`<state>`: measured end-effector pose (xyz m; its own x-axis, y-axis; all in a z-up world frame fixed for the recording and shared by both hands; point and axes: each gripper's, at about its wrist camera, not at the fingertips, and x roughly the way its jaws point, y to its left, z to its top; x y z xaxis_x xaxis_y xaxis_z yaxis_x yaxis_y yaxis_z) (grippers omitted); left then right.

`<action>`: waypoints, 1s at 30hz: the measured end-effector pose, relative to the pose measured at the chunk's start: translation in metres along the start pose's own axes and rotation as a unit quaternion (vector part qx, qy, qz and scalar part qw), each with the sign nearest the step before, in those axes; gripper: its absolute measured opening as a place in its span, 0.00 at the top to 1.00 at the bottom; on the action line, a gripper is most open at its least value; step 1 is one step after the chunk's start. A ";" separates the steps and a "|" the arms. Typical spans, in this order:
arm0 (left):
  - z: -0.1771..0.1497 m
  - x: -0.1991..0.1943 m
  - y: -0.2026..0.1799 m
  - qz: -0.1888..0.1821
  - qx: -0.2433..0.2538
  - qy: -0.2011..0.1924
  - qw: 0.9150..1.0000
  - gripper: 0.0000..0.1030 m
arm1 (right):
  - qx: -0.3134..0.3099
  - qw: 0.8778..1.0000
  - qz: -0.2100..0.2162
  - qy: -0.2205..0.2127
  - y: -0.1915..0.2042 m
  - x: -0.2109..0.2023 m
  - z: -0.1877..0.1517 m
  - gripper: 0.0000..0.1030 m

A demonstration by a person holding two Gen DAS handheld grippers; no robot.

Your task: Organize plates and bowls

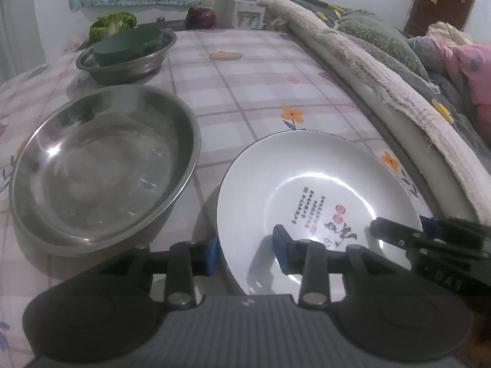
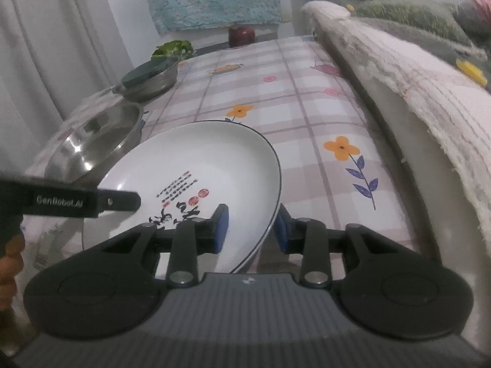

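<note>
Straddling the rim of the white plate (image 1: 307,190), the left gripper (image 1: 247,253) has one blue pad outside the rim and one inside. The pads stand a little apart from the rim and do not seem to press on it. The right gripper (image 2: 250,228) sits on the other side of the plate in the same way, with a small gap showing on each side of the rim. I cannot tell if the plate rests on the table or is lifted at one side; it looks tilted in the right view.

The plate has a thin dark line around its edge and black writing with red dots in the middle. Just to the left of it sits a big steel bowl (image 1: 101,168), empty and shiny. The two are near but do not touch. Farther back is a smaller steel bowl (image 1: 122,61) with a dark green round thing (image 1: 127,46) inside it.

The tablecloth (image 1: 239,92) has pink checks and orange flowers. It has lots of bare room behind the plate. Along the right side runs a rolled white cloth (image 1: 383,86), close to the plate's edge. At the far end lie green leaves (image 1: 112,23) and a red onion (image 1: 201,17).
</note>
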<state>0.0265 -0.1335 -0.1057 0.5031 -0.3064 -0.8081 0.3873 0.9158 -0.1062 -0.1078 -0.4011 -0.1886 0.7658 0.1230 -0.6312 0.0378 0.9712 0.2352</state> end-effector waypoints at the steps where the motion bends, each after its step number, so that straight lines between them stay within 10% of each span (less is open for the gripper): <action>1: 0.000 -0.001 0.000 0.000 0.000 0.000 1.000 0.64 | -0.003 1.000 -0.004 -0.001 0.002 0.000 0.000 0.68; 30: 0.001 0.002 -0.008 0.028 0.008 -0.026 0.999 0.56 | 0.007 1.000 -0.018 -0.022 0.005 0.009 0.006 0.67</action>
<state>0.0252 -0.1417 -0.1060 0.5636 -0.2688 -0.7811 0.3700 0.9276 -0.0522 -0.0975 -0.3963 -0.1886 0.7910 0.0787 -0.6067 0.0747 0.9719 0.2234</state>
